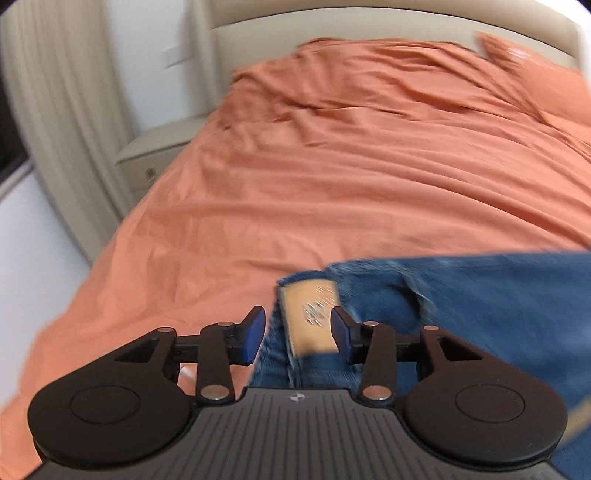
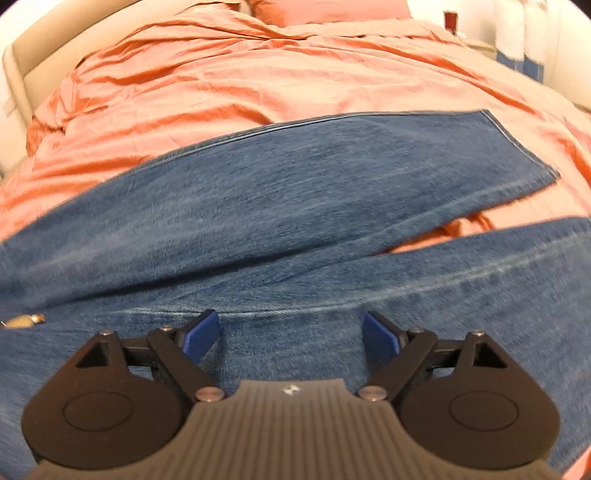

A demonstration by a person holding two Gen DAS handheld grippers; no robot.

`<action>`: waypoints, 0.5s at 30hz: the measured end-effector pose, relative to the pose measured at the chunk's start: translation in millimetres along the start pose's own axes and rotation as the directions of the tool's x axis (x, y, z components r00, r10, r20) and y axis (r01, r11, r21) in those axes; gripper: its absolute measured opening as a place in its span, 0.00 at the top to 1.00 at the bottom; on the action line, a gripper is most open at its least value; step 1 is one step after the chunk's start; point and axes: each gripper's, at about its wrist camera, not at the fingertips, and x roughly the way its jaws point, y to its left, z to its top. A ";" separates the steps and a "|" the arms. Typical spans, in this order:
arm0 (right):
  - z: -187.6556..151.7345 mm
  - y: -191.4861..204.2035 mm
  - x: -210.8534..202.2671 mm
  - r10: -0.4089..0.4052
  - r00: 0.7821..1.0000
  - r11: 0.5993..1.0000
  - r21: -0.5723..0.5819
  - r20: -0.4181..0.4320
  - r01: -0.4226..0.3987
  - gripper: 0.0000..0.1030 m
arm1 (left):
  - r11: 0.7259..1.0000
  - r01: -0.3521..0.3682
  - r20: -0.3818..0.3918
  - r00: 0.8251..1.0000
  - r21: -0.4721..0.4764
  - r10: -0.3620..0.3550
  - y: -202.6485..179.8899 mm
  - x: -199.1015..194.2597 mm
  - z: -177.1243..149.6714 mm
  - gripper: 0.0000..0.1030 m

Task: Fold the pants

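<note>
Blue jeans (image 2: 295, 192) lie spread on an orange bedspread (image 2: 258, 74), both legs running to the right. In the left wrist view the jeans' waistband (image 1: 461, 302) with a tan leather patch (image 1: 312, 314) lies between the fingers of my left gripper (image 1: 297, 332), which is open around it. My right gripper (image 2: 291, 334) is open and empty, just above the denim near the seat of the jeans. A metal zipper or button piece (image 2: 24, 320) shows at the left.
The bed fills both views, with a beige headboard (image 1: 369, 26) and an orange pillow (image 1: 535, 66) at the far end. A beige nightstand (image 1: 155, 151) and a curtain (image 1: 66, 110) stand to the left. Bottles (image 2: 517, 37) stand at the far right.
</note>
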 end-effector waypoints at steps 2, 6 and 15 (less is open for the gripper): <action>2.5 -8.0 -11.7 0.033 0.999 0.999 0.027 -0.015 -0.032 0.20 | 0.996 0.024 0.014 1.000 0.083 -0.025 -7.4 -34.8 -4.6 0.55; 5.5 -16.5 -44.5 0.083 0.996 0.996 0.013 -0.022 -0.083 0.20 | 0.967 0.068 -0.002 0.998 0.247 -0.069 -24.0 -94.4 -23.7 0.55; 1.8 -57.1 -135.5 0.078 0.996 0.987 -0.141 0.043 -0.071 0.20 | 0.715 0.157 -0.191 0.981 0.681 -0.033 -67.8 -153.0 -126.1 0.55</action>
